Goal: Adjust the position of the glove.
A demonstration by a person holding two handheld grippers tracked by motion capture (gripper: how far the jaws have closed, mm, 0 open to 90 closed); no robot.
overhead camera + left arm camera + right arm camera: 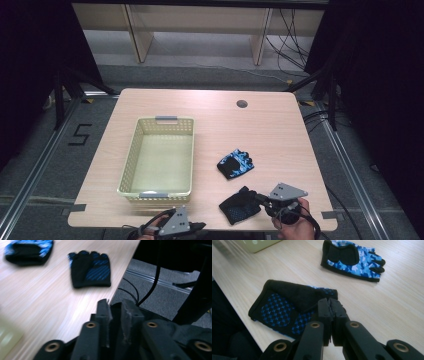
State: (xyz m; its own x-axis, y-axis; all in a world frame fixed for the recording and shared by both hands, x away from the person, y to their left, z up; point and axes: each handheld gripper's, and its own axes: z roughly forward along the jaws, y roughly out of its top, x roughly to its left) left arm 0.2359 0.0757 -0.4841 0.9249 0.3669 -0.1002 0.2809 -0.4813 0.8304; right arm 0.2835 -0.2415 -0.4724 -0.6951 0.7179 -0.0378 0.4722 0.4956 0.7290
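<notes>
Right gripper [331,305] jaws closed, seemingly pinching the near fingerless glove [284,308] edge. Left gripper [115,307] jaws nearly closed, empty, at surface [280,135] edge. Second glove [353,259] beyond the jaws; basket [131,155] empty, so apparently nothing done.

A black "5" [80,134] is marked on the grey floor left of the table.

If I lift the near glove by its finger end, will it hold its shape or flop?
The near glove will probably flop: it is thin fabric with one flap already folded over. It looks light, and its dotted palm should resist sliding on the table. The right gripper is at its finger end, jaws together.
</notes>
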